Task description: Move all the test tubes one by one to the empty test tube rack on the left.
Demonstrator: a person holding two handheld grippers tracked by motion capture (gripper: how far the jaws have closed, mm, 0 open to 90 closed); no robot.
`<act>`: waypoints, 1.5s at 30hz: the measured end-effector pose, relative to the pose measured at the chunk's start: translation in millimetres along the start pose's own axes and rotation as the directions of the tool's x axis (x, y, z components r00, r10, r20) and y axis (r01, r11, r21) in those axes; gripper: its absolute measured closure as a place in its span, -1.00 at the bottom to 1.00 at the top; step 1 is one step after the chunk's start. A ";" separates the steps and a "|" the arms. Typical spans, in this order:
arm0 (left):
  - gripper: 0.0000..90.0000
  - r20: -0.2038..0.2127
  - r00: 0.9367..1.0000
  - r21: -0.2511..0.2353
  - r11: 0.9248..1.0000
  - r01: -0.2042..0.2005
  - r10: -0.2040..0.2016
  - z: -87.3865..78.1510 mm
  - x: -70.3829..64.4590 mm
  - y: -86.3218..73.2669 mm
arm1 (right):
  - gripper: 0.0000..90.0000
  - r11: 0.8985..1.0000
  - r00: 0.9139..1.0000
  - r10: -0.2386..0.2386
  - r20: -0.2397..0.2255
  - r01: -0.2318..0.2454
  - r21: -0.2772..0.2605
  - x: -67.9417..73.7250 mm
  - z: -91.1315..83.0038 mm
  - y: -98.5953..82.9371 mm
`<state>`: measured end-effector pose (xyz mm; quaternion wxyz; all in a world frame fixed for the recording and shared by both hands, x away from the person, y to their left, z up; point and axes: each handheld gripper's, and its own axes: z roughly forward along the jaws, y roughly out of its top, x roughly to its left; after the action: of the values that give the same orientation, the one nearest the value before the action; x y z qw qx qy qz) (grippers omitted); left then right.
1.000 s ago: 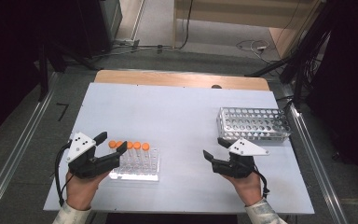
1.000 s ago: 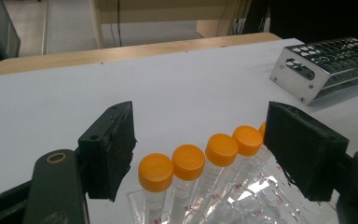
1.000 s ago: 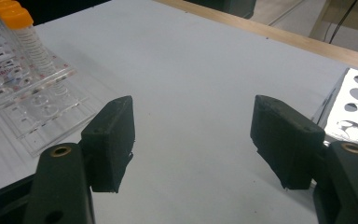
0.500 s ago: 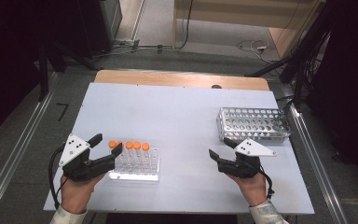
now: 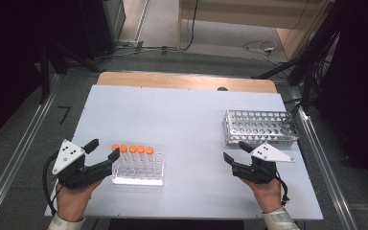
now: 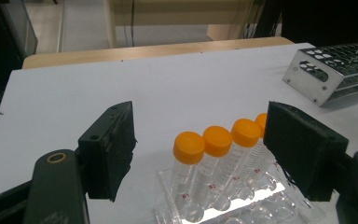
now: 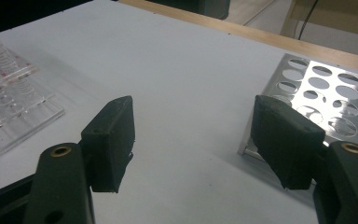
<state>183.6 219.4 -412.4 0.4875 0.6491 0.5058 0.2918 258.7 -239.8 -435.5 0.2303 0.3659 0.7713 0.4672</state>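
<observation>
Tubes (image 5: 133,149) in rack (image 5: 139,173); white table (image 5: 182,115)

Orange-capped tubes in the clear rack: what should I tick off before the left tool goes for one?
1. Left tool open: ok, jaws spread.
2. Orange-capped tubes upright in the clear rack: ok.
3. Tubes between the left jaws in the left gripper view: not ok, the row runs behind the right jaw.
4. Right tool open and empty: ok.
5. Metal rack holes free: ok.
6. Caps tight: cannot tell.
</observation>
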 end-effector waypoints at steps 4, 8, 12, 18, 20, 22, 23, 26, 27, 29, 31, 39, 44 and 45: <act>-0.43 -0.008 1.000 0.003 1.000 0.003 -0.003 -1.5 3.1 -1.9 | -0.36 1.000 1.000 0.007 0.014 -0.007 0.000 -4.0 -3.7 -2.2; -0.43 -0.018 1.000 -0.003 1.000 0.007 -0.007 -2.9 4.7 -5.0 | -0.36 1.000 1.000 0.011 0.023 -0.011 -0.001 -7.1 -7.2 -4.0; -0.43 -0.022 1.000 -0.004 1.000 0.011 -0.011 -4.0 5.8 -6.9 | -0.36 1.000 0.999 0.011 0.031 -0.011 -0.002 -9.2 -9.3 -5.3; -0.44 -0.023 1.000 0.006 1.000 0.013 -0.013 -4.9 8.6 -10.1 | -0.36 1.000 0.999 0.016 0.040 -0.016 0.004 -11.7 -11.9 -8.2; -0.44 -0.023 1.000 0.008 1.000 0.010 -0.010 -5.4 9.2 -11.0 | -0.36 1.000 0.999 0.020 0.047 -0.020 0.003 -12.9 -13.1 -9.1; -0.44 -0.026 1.000 0.009 1.000 0.014 -0.013 -5.5 9.5 -12.3 | -0.36 1.000 0.998 0.020 0.051 -0.020 0.004 -14.2 -14.3 -10.0; -0.44 -0.028 1.000 0.007 1.000 0.015 -0.015 -5.6 9.8 -13.3 | -0.36 1.000 0.998 0.018 0.054 -0.019 0.004 -15.0 -14.8 -10.4; -0.44 -0.032 0.999 0.003 1.000 0.018 -0.018 -6.7 10.5 -15.3 | -0.37 1.000 0.998 0.020 0.066 -0.020 0.005 -16.6 -16.8 -12.0; -0.44 -0.032 0.999 0.001 1.000 0.020 -0.020 -7.1 10.6 -16.0 | -0.37 1.000 0.997 0.021 0.068 -0.022 0.004 -17.1 -17.3 -12.4; -0.46 -0.031 0.999 0.003 1.000 0.019 -0.019 -8.0 10.6 -17.1 | -0.37 1.000 0.997 0.022 0.074 -0.022 0.003 -18.8 -18.7 -13.5; -0.46 -0.027 1.000 0.001 1.000 0.016 -0.016 -9.2 10.2 -18.0 | -0.37 1.000 0.996 0.024 0.081 -0.024 0.003 -20.5 -20.2 -14.6; -0.46 -0.026 1.000 -0.005 1.000 0.011 -0.012 -12.0 10.5 -22.2 | -0.38 0.999 0.994 0.034 0.101 -0.034 0.006 -24.6 -24.7 -18.6; -0.47 -0.025 1.000 -0.006 1.000 0.014 -0.014 -14.5 11.9 -25.4 | -0.38 0.999 0.993 0.039 0.111 -0.040 0.007 -27.1 -27.8 -21.3; -0.46 -0.023 1.000 -0.007 1.000 0.012 -0.012 -14.6 12.2 -26.1 | -0.38 0.999 0.993 0.037 0.113 -0.038 0.006 -28.0 -28.3 -21.8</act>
<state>165.0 236.2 -432.9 0.4854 0.6411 0.5143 0.2981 248.8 -283.7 -441.5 0.2633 0.4070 0.7518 0.4470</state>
